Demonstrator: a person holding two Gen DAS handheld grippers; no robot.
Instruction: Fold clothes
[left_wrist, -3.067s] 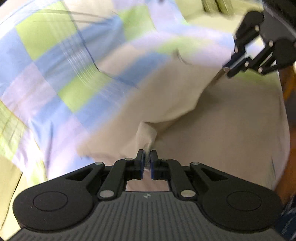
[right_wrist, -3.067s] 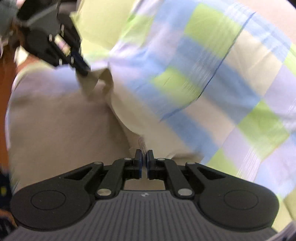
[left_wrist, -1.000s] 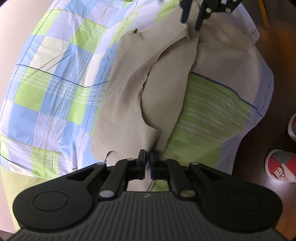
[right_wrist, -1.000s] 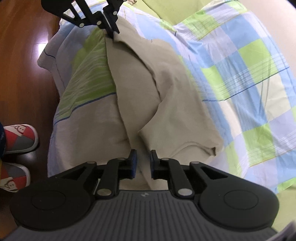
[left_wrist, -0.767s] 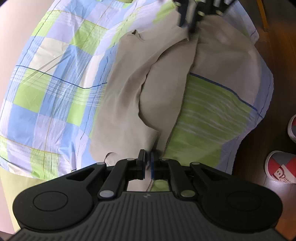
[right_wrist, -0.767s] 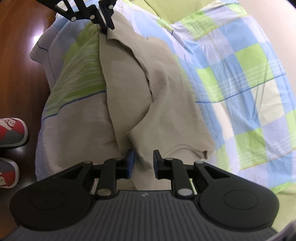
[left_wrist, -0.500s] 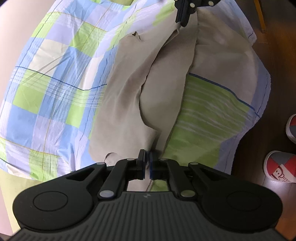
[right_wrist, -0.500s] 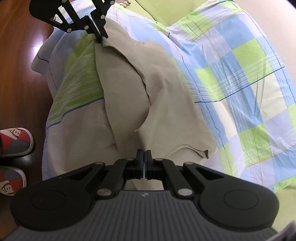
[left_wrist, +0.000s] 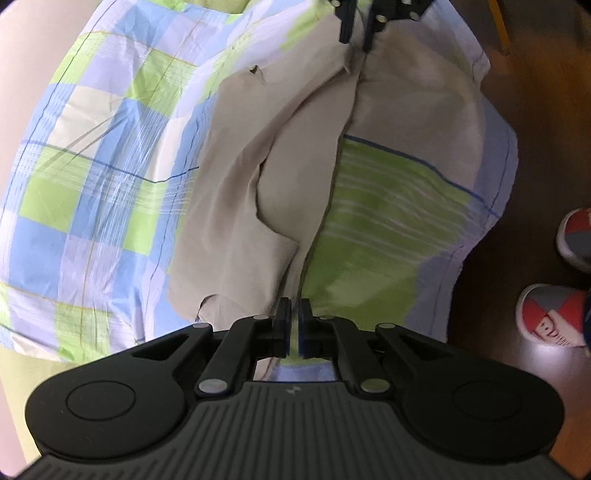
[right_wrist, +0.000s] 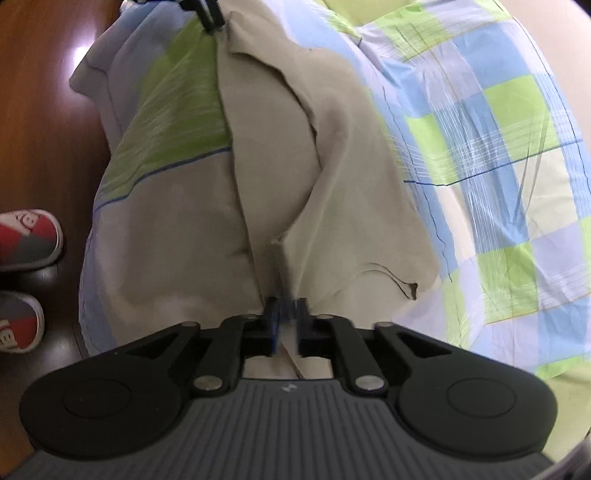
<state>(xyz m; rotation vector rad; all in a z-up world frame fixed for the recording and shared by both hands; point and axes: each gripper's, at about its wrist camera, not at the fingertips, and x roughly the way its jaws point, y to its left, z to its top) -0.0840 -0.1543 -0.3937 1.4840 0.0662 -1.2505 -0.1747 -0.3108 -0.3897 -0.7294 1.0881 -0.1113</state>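
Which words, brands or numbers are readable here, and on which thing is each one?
Slipper: white letters on the red toe, too blurred to read.
Left gripper: a small mark on its body, not legible text.
Garment, bedsheet: no text visible.

A home bedroom: a bed with a checked blue-green bedsheet (left_wrist: 103, 177) lies ahead of both grippers, beside dark wooden floor (right_wrist: 40, 122) and slippers (right_wrist: 26, 236).

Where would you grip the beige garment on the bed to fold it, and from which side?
Grip the beige garment at the two ends of its raised lengthwise fold, one gripper at each end, coming from the bed's floor-side edge. That fold stands clear of the checked bedsheet, so fingers can close across it.
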